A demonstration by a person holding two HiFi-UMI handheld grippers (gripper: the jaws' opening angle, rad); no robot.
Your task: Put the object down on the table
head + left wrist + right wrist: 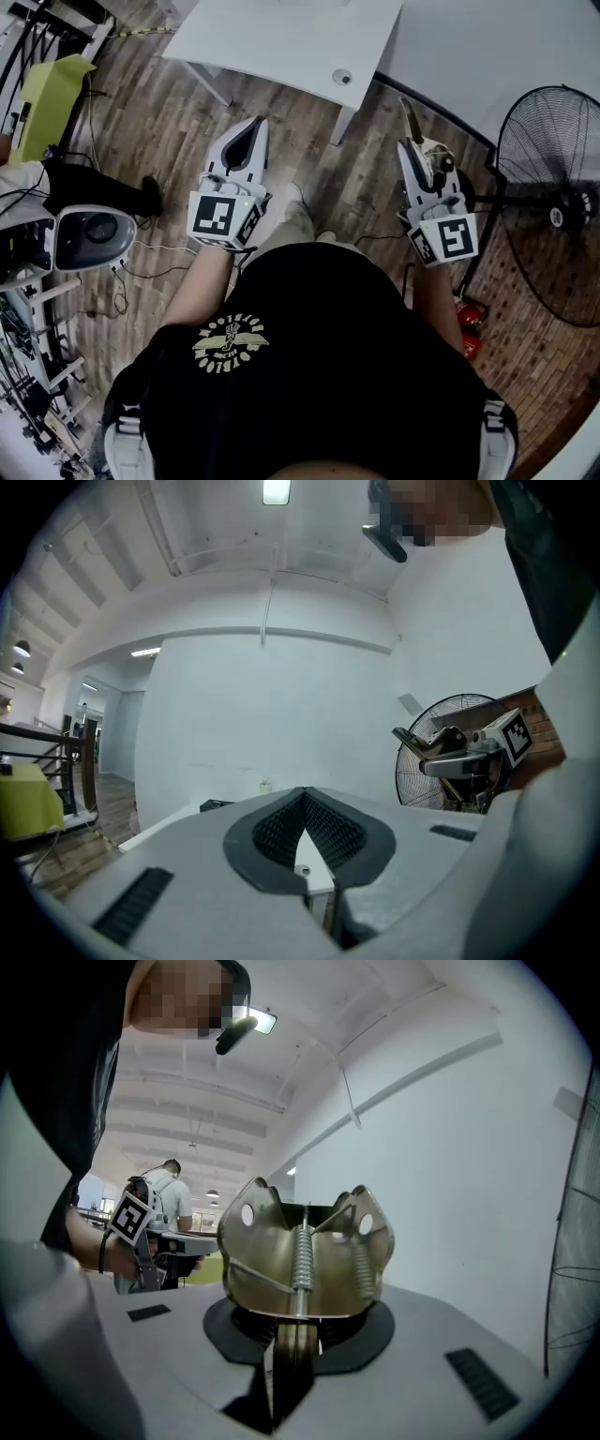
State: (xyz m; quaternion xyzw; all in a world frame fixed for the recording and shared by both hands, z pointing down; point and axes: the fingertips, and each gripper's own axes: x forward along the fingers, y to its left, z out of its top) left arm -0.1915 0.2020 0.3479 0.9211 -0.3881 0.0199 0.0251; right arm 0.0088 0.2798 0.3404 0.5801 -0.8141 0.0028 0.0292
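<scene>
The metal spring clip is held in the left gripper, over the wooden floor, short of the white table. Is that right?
Wrong gripper: the metal spring clip is held in the right gripper, over the wooden floor, short of the white table. The right gripper view shows its jaws clamped on it; the left gripper is shut, empty.

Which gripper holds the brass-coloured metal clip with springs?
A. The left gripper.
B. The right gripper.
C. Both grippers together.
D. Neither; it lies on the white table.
B: the metal clip sits pinched between the fingers of the right gripper, while the left gripper is shut on nothing.
</scene>
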